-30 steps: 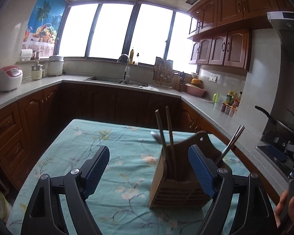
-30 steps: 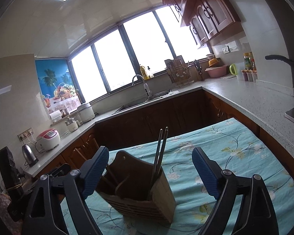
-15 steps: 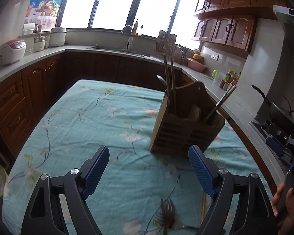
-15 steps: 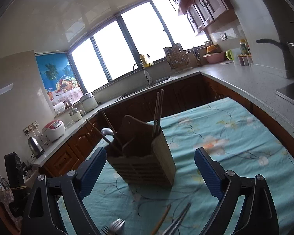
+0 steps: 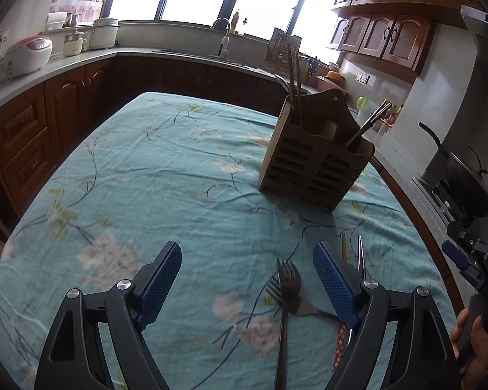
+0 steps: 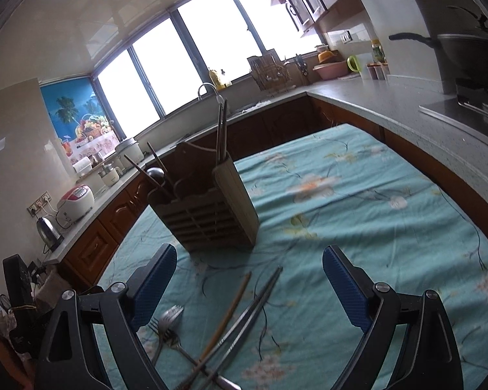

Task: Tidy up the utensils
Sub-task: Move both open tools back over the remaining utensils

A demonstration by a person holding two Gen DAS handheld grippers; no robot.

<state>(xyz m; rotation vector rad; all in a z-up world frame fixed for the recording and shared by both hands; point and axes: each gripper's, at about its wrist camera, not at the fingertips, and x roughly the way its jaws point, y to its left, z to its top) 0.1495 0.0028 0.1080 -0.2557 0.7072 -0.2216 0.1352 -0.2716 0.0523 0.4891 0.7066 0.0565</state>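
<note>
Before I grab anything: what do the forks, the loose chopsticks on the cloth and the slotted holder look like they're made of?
Forks: grey with a dull sheen, probably stainless steel. Paired chopsticks: thin, silvery-grey, likely metal too. Single stick beside them: matte tan, looks like bamboo or wood. Utensil holder: brown, matte, with slatted walls and a paler side panel; wood or bamboo, though moulded plastic can't be ruled out.

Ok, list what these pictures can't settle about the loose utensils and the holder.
- Fork handles: cut off by the left wrist view's bottom edge.
- Metal chopsticks: near ends leave the right wrist view's bottom edge.
- Wooden holder: its slatted walls hide the utensils' lower ends in both views.
</note>
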